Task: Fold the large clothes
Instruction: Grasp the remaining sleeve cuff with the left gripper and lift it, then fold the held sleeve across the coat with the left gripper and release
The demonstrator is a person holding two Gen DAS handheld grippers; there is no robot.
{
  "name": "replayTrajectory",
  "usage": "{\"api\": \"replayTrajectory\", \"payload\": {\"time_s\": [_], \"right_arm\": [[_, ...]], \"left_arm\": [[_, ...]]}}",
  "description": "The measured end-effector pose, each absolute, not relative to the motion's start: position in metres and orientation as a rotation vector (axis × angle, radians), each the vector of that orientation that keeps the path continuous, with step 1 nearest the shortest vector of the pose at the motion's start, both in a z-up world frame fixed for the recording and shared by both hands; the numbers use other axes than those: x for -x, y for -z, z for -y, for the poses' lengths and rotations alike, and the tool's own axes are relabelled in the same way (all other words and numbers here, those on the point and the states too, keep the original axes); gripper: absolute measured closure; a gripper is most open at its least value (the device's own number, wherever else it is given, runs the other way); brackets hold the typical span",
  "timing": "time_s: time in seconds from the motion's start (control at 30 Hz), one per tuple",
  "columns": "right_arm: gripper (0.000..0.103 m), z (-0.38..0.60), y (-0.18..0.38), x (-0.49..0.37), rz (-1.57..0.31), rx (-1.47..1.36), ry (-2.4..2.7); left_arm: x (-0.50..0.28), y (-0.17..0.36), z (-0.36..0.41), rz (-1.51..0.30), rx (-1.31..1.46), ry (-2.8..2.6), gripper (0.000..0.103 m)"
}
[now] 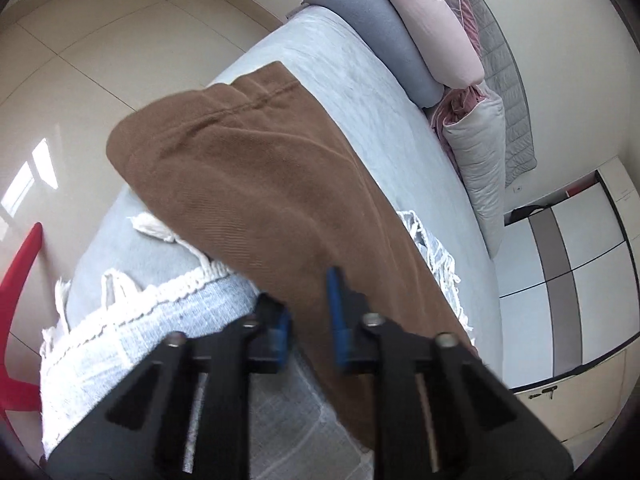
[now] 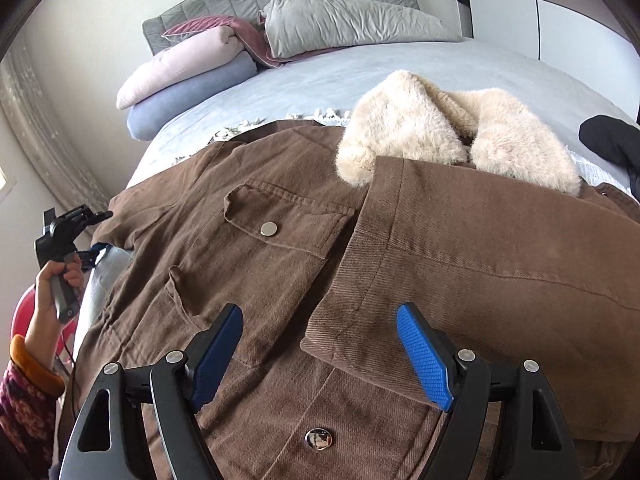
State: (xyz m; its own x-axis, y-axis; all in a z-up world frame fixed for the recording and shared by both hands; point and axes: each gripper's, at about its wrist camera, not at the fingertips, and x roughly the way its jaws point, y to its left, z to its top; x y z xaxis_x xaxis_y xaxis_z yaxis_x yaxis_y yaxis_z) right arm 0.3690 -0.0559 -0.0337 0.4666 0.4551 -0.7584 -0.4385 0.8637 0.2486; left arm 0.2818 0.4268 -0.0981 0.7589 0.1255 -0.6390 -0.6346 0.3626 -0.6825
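Observation:
A brown jacket (image 2: pixel 280 260) with a cream fur collar (image 2: pixel 440 140) lies front up on the bed. One part is folded over across its right side. My right gripper (image 2: pixel 320 352) hovers open just above the jacket's front, and nothing sits between its blue pads. In the left wrist view, the jacket's sleeve (image 1: pixel 260 180) stretches away over the bed's edge. My left gripper (image 1: pixel 308 320) has its jaws drawn close together on the brown fabric of that sleeve. The right wrist view shows the left gripper (image 2: pixel 98 236) at the jacket's left edge, held by a hand (image 2: pixel 48 292).
A fringed pale blue throw (image 1: pixel 160 340) lies under the jacket on the grey bedsheet (image 2: pixel 340 76). Pillows (image 2: pixel 188 76) and a grey duvet (image 2: pixel 352 24) are stacked at the headboard. A black garment (image 2: pixel 612 140) lies at the right. A red chair (image 1: pixel 16 292) stands on the floor beside the bed, and a wardrobe (image 1: pixel 560 264) stands beyond.

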Motion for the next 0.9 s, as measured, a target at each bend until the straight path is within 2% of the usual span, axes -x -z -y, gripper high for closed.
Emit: {"api": "replayTrajectory", "payload": {"time_s": [0.2, 0.47, 0.63, 0.9], "right_arm": [[0.023, 0.064, 0.032, -0.372, -0.936, -0.067, -0.549], [0.023, 0.073, 0.031, -0.375, -0.941, -0.142, -0.561], [0.022, 0.080, 0.031, -0.377, -0.943, -0.177, -0.559], [0.022, 0.091, 0.032, -0.383, -0.950, -0.224, -0.538]], "left_arm": [[-0.292, 0.013, -0.381, -0.413, 0.754, -0.473, 0.095], [-0.321, -0.084, -0.266, -0.322, 0.437, -0.175, 0.095], [-0.343, -0.094, -0.189, -0.381, 0.319, 0.025, 0.095], [-0.363, -0.050, -0.096, -0.549, 0.143, 0.281, 0.095]]}}
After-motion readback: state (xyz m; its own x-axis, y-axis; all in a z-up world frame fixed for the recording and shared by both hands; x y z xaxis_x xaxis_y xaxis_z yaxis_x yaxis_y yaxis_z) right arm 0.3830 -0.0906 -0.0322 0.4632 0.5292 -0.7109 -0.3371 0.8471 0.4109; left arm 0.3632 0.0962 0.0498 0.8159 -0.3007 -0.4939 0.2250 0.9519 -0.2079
